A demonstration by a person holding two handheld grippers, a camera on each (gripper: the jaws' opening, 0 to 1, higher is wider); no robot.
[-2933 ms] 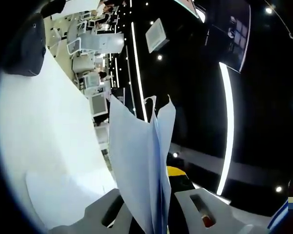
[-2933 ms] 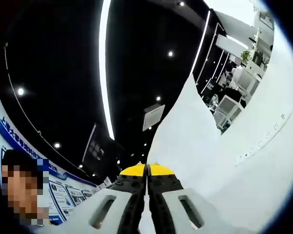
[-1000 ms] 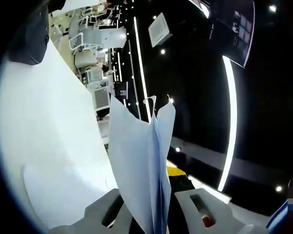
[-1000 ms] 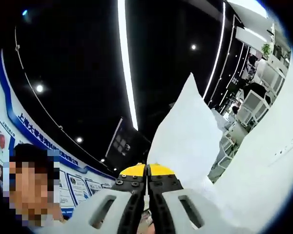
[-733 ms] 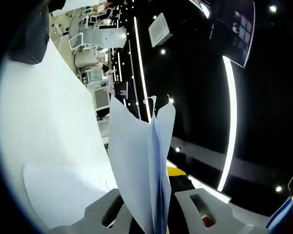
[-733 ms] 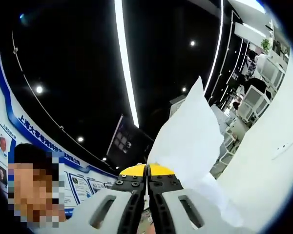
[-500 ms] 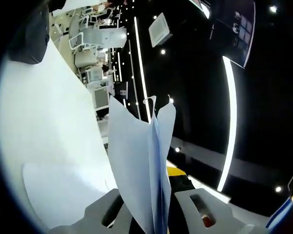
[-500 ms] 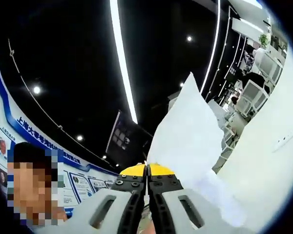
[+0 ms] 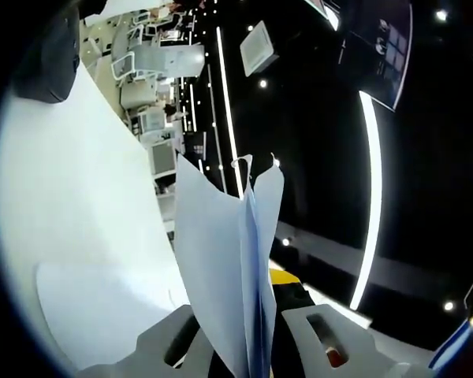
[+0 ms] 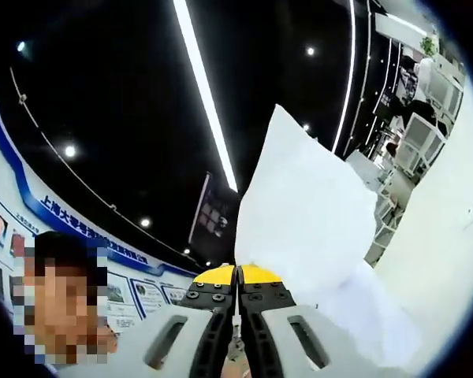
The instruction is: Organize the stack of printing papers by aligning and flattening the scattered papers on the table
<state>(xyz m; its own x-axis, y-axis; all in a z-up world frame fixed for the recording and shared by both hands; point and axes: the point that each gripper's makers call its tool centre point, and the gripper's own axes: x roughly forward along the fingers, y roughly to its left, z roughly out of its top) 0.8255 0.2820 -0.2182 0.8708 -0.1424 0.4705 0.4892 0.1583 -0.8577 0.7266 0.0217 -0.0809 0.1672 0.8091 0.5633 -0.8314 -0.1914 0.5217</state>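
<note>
In the left gripper view the left tongs point(image 9: 248, 319) are clamped on a sheaf of printing papers point(image 9: 225, 260) that rises from between the jaws toward 12 o'clock, its sheets fanning a little at the top edge. The white counter point(image 9: 71, 236) fills the 9 o'clock side of that view, tilted steeply, and a further pale sheet point(image 9: 102, 311) lies flat on it at about 8 o'clock. A dark rounded object point(image 9: 51, 59) sits at the counter's far edge near 11 o'clock. Beyond it stand grey desks and chairs point(image 9: 154, 67). The 3 o'clock half is a black ceiling with a long light strip point(image 9: 370, 197) and small spot lamps.

In the right gripper view the right tongs point(image 10: 237, 295) are closed tight, yellow tips together, with a thin edge of white paper caught between them. The papers point(image 10: 303, 220) spread up and toward 1 o'clock, blocking part of the room behind. The counter point(image 10: 449, 260) shows at 3 to 4 o'clock. A person point(image 10: 59, 260) is at 8 o'clock before a blue-trimmed wall display point(image 10: 31, 197).
</note>
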